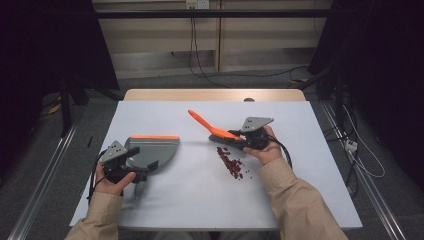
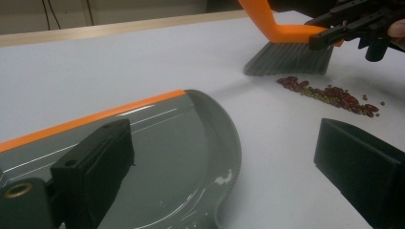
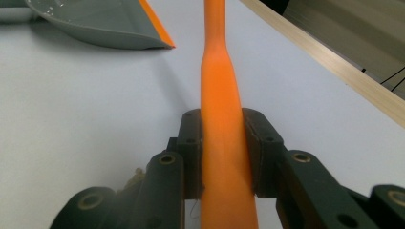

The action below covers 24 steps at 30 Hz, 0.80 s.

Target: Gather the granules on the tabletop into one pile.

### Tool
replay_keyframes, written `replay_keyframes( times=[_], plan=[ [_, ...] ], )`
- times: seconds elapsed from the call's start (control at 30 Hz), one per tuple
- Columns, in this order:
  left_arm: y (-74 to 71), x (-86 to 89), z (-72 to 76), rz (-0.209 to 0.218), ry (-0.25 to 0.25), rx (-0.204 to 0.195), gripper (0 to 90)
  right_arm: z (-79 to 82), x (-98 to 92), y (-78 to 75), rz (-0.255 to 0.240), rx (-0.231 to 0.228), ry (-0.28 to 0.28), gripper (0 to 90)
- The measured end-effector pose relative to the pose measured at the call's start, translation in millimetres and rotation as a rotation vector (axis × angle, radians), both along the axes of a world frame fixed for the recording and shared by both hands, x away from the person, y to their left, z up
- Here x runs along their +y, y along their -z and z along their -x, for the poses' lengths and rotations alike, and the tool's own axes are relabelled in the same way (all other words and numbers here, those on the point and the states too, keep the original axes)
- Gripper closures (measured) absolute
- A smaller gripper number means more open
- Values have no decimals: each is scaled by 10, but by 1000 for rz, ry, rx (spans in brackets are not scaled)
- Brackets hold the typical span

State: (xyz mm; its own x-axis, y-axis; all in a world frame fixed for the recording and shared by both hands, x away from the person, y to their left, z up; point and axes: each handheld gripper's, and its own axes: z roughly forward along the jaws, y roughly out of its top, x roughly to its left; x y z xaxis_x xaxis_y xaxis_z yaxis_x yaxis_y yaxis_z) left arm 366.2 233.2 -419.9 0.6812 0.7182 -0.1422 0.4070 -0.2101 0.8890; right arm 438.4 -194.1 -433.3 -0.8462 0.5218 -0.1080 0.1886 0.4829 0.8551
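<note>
Dark curtains and trailing cables surround the pale tabletop [image 1: 165, 200], where beans [image 1: 230, 162] right of centre could be scattered past the dustpan [image 1: 152, 150] near the left edge, held by the left tongs [image 1: 131, 167] whose grip cannot be judged, if the brush [image 1: 212, 127] pinched in the right tongs [image 1: 239, 138] is swept hard

Orange brush [image 1: 212, 126] beside red beans [image 1: 231, 163]

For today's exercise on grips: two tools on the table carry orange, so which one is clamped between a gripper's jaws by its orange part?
The brush: the right gripper is shut on its orange handle. The dustpan is grey, with just an orange front edge.
</note>
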Motion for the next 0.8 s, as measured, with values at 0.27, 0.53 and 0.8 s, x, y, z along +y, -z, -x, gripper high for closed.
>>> replay_keyframes(
  times=[0.27,0.53,0.8],
  plan=[
    [-1,-1,0,-2,1,-1,62,171,-20,-25,24,4,-42,713],
    [-3,-10,5,-2,4,1,62,276,-46,-42,27,15,-69,713],
    [-4,-11,8,-3,4,0,62,366,-44,-68,40,25,-98,713]
  ],
)
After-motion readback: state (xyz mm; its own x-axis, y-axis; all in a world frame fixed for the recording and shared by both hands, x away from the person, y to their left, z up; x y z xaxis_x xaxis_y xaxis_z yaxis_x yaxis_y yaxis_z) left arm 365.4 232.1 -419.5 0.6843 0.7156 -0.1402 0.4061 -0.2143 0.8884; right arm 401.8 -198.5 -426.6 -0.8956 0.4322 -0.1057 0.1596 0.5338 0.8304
